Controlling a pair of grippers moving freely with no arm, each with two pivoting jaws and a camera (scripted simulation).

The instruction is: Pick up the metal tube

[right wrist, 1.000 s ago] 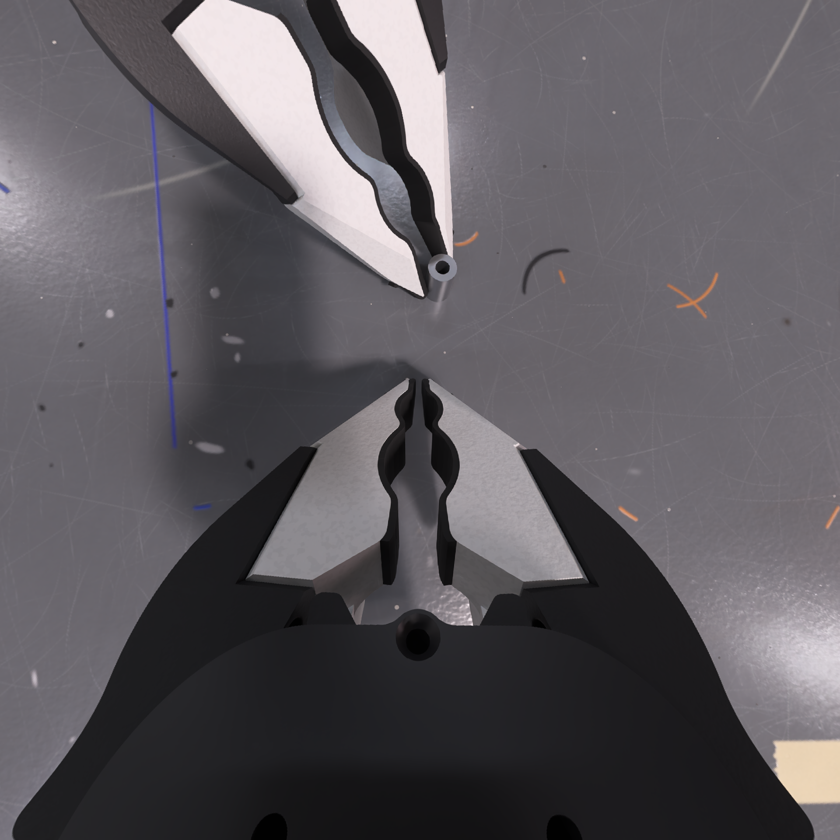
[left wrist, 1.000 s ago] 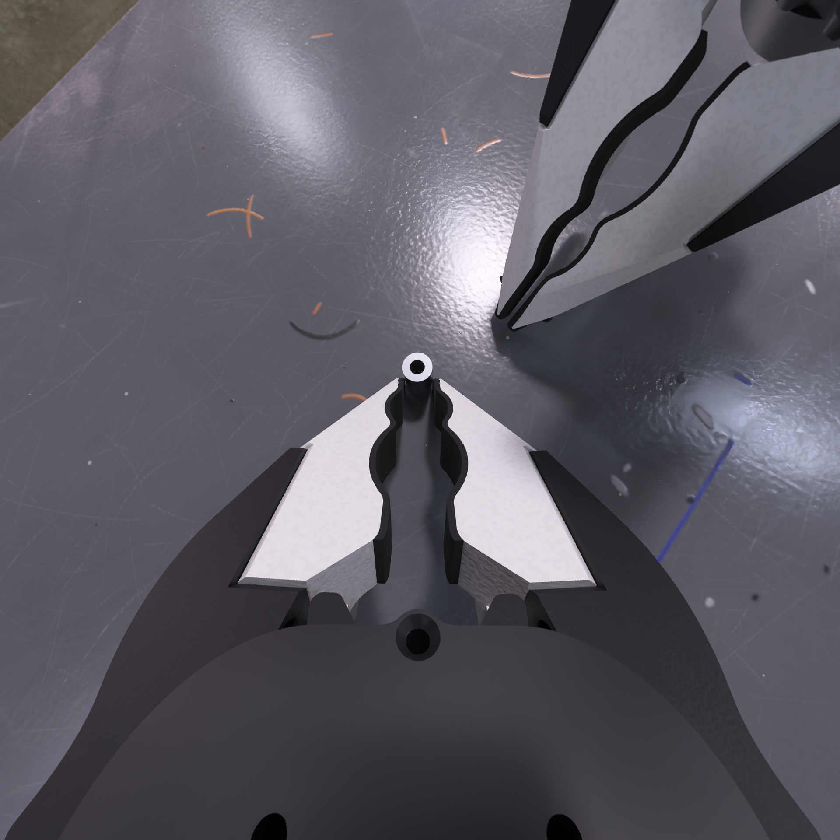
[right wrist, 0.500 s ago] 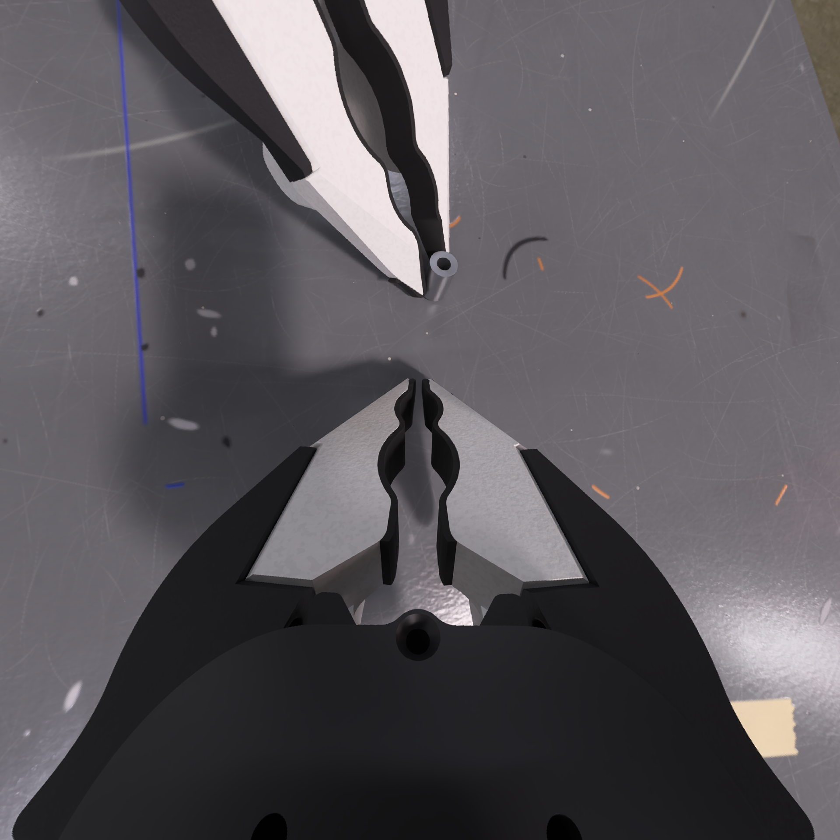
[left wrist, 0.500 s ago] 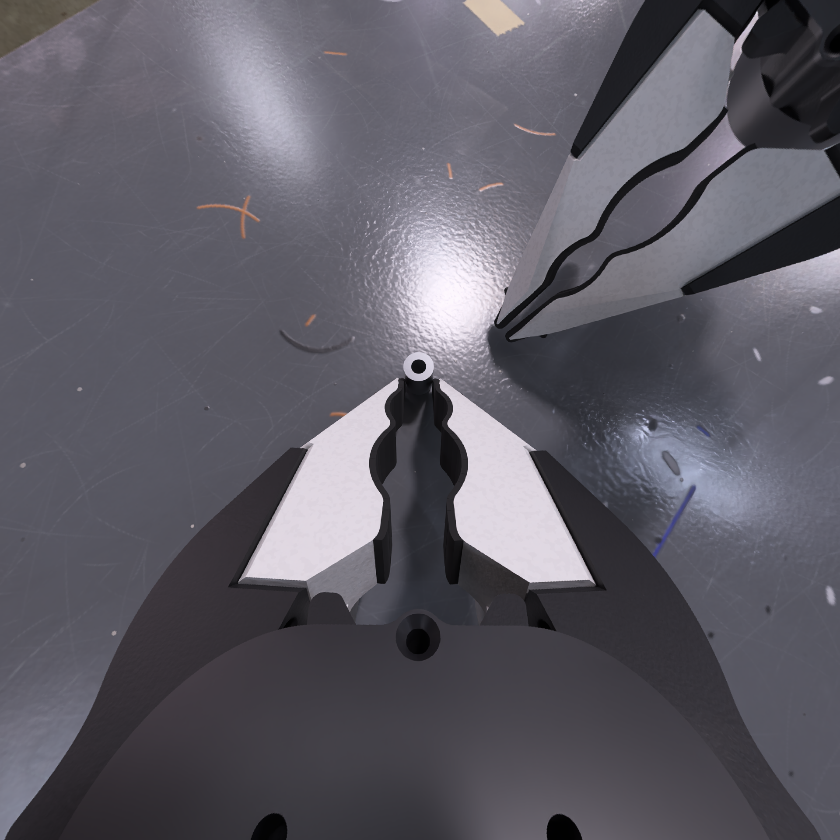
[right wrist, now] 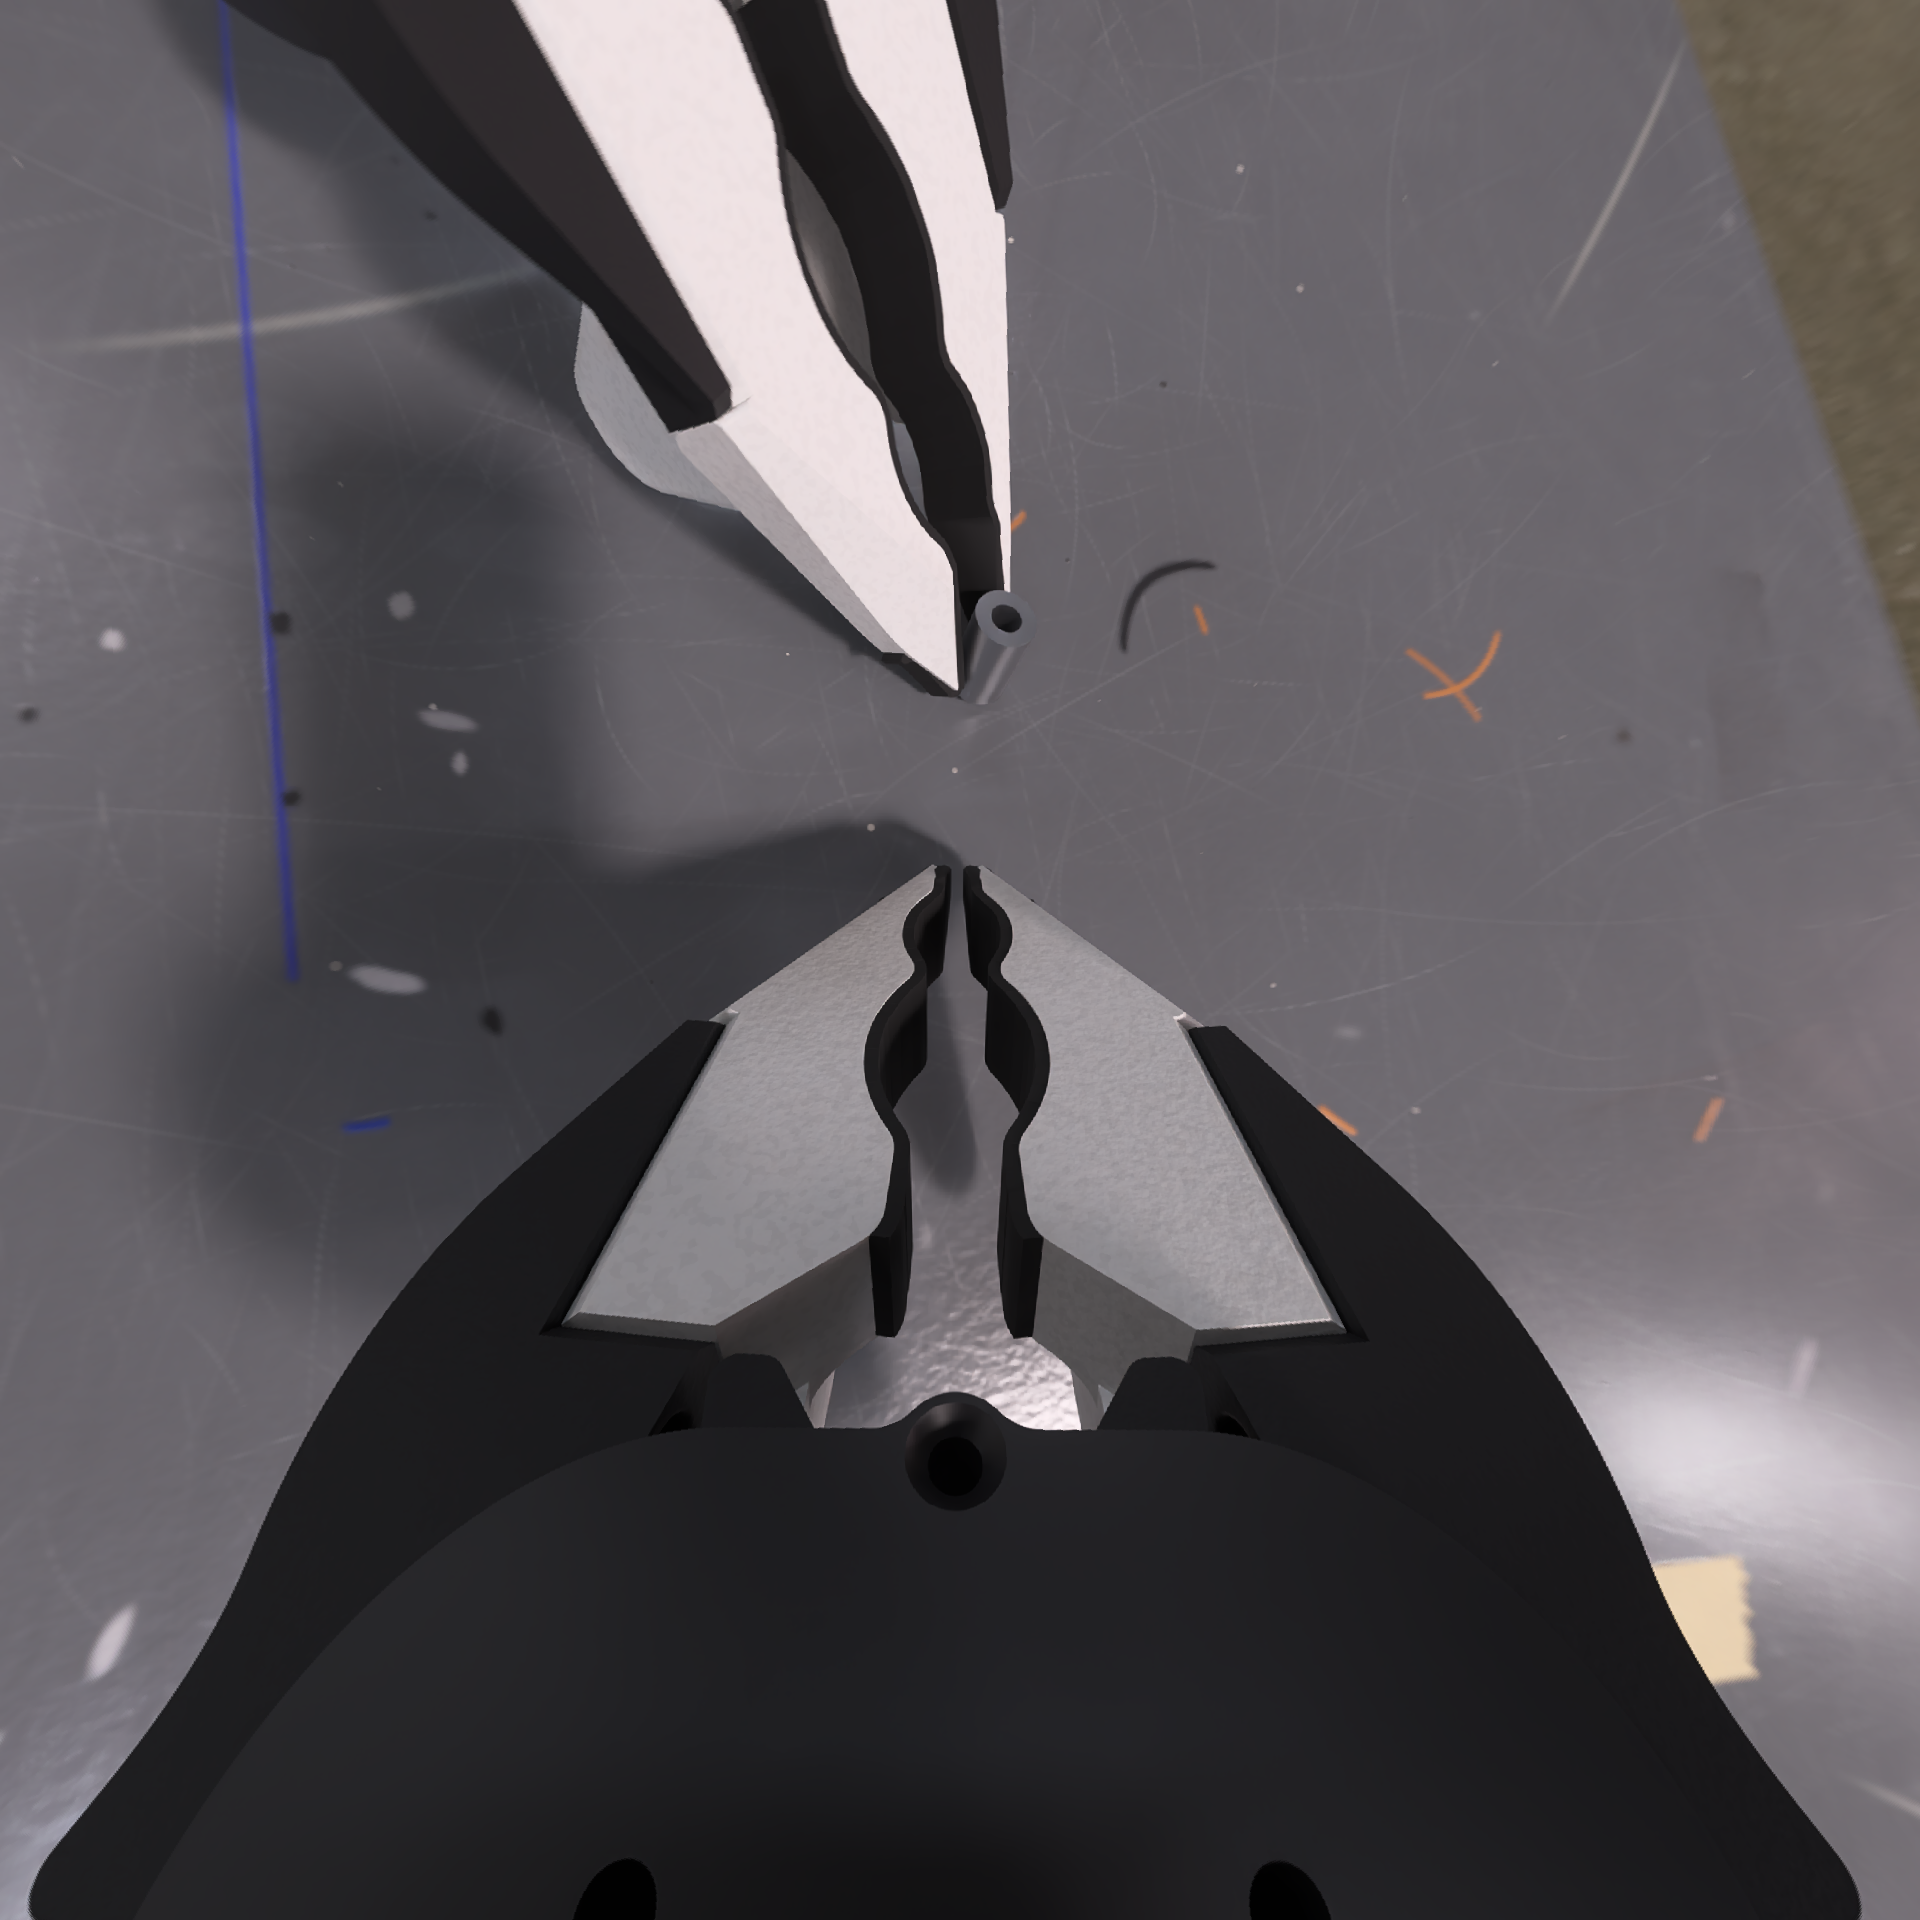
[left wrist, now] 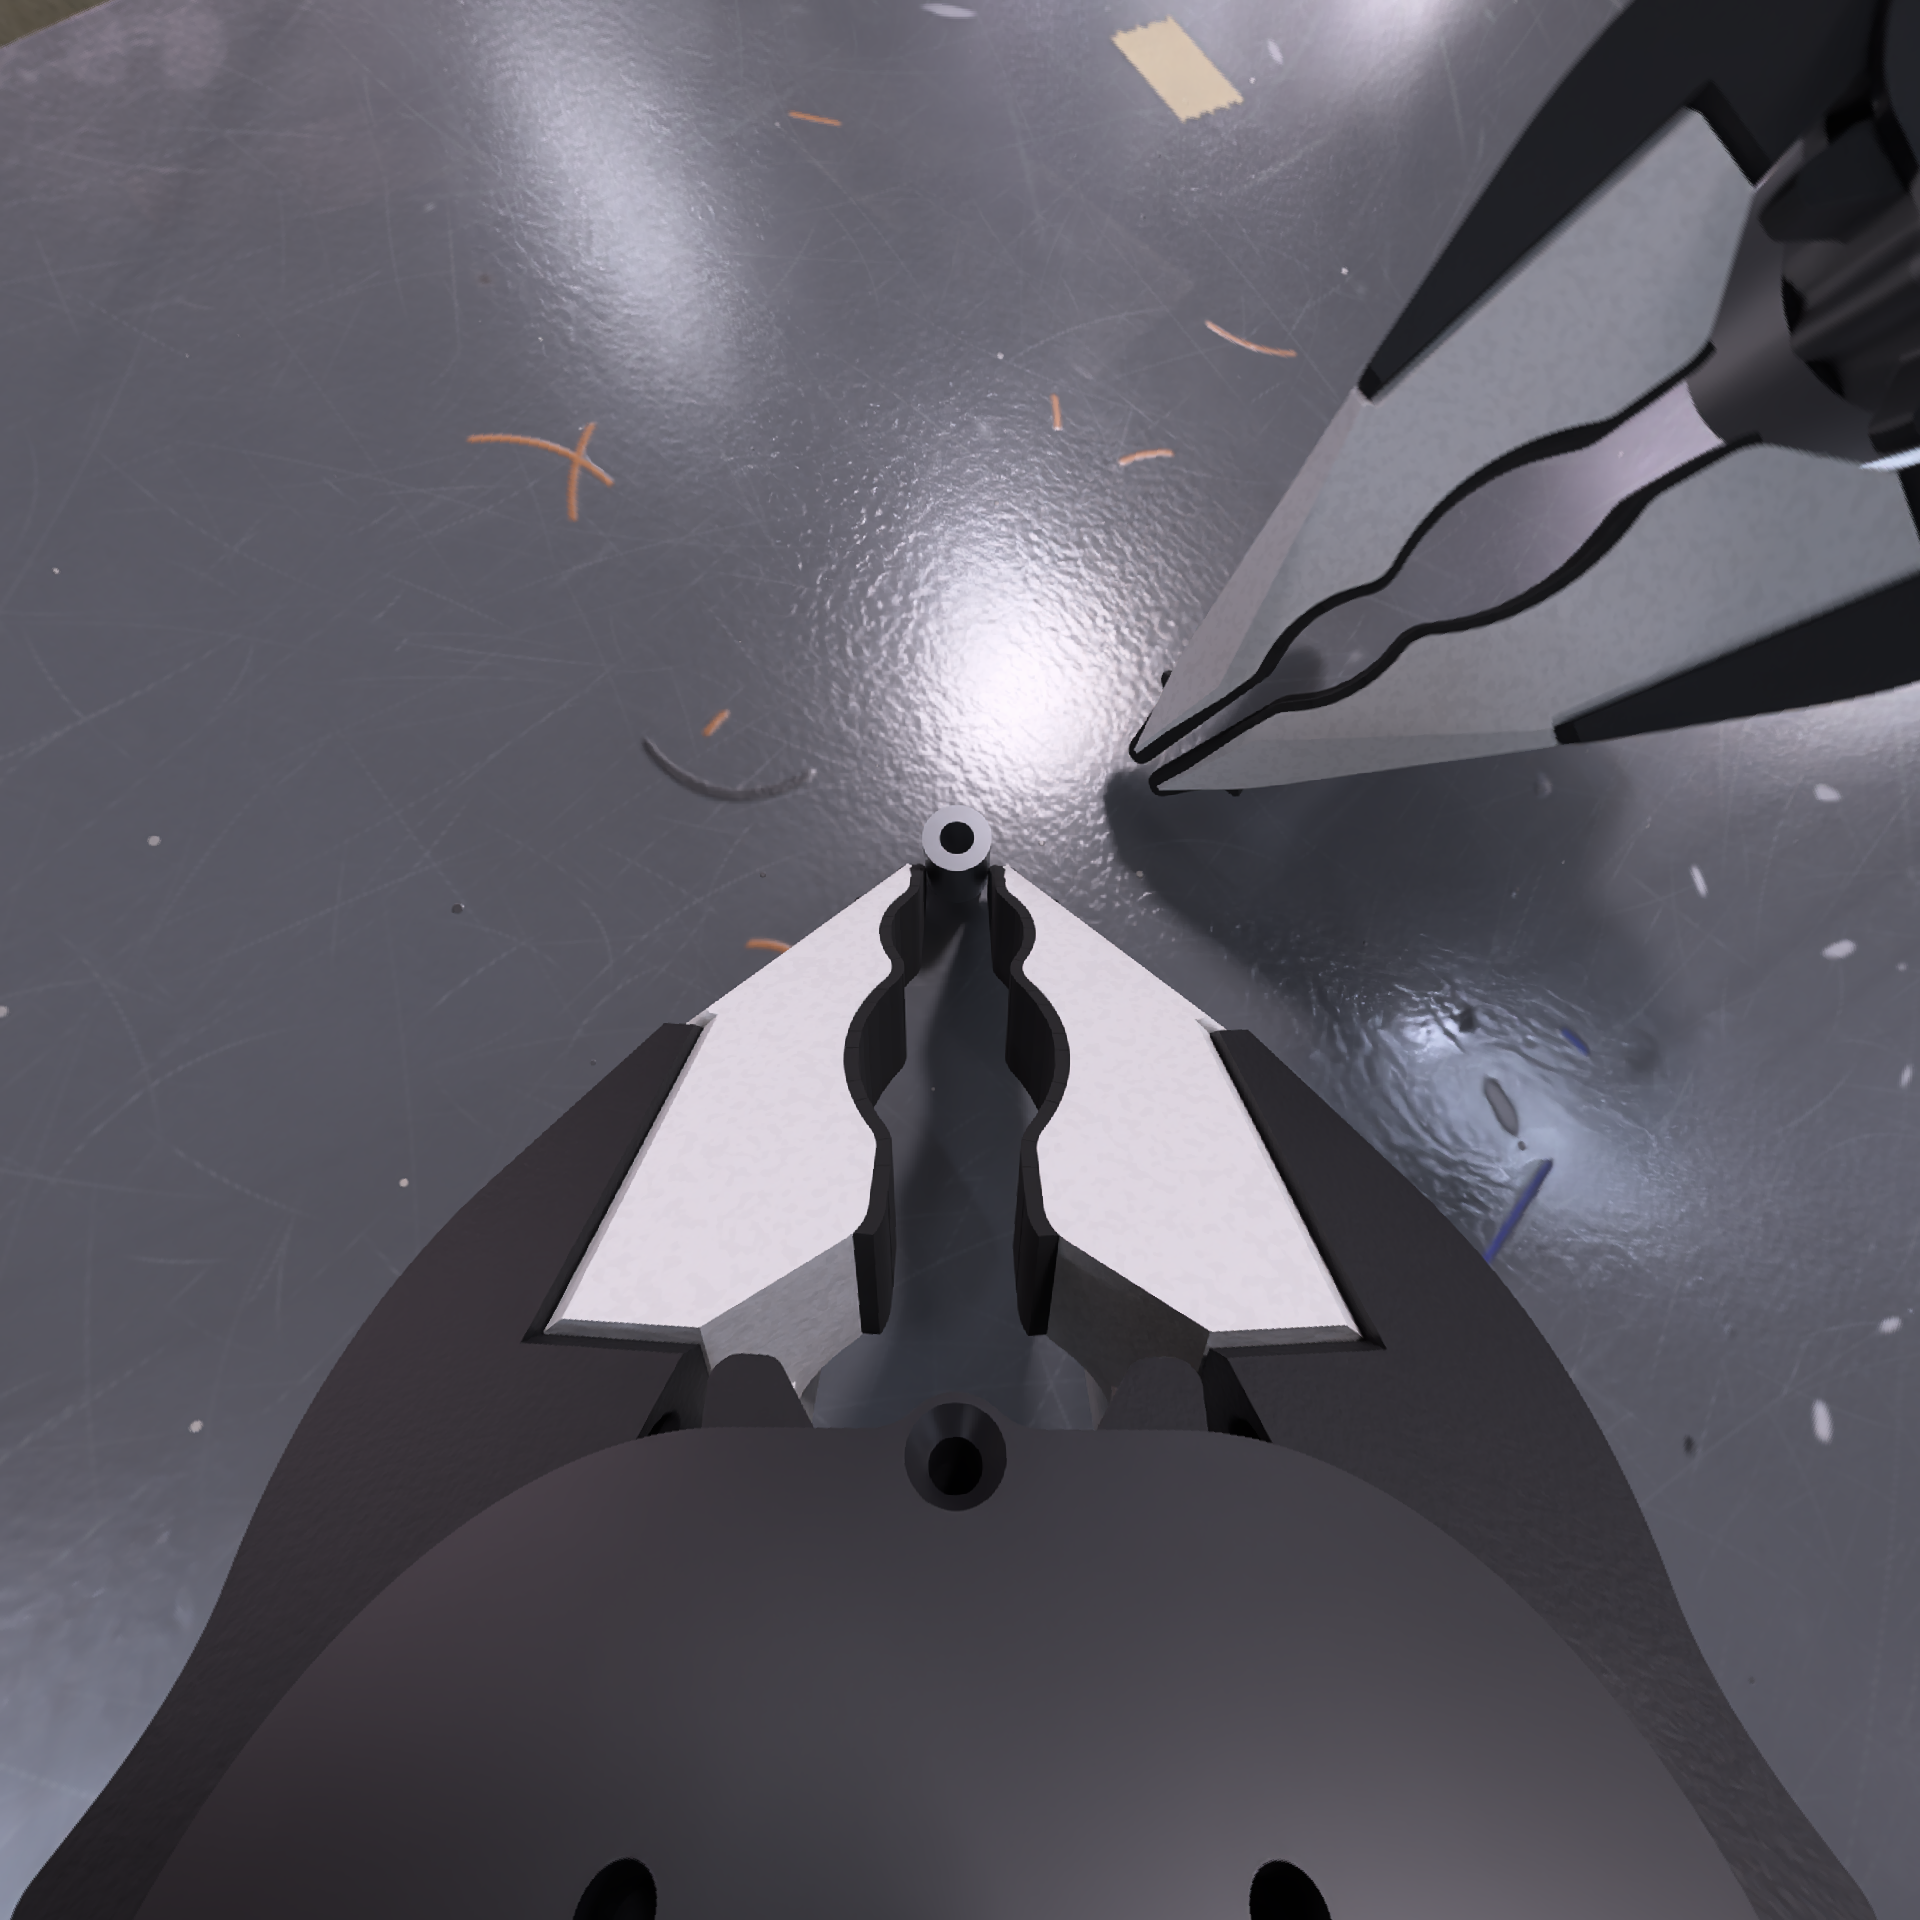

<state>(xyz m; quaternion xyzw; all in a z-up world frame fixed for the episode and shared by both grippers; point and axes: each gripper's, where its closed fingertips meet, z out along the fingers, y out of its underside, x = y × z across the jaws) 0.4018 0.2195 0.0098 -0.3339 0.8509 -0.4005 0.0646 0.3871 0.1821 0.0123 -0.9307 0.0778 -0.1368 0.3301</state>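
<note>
The scratched, glossy dark grey metal bench (left wrist: 416, 935) carries scattered thin orange curled shavings (left wrist: 540, 462), a dark curved sliver (left wrist: 717, 784), a beige tape strip (left wrist: 1179, 71) and a thin blue line (right wrist: 260, 520).

No legible text, label, brand, number or sign in either view. Desk (left wrist: 312, 727): scratches, orange and blue marks, pale specks only, none forming characters. Beige tape piece (left wrist: 1177, 73): blank. Tongs and tube surfaces: unmarked.
</note>
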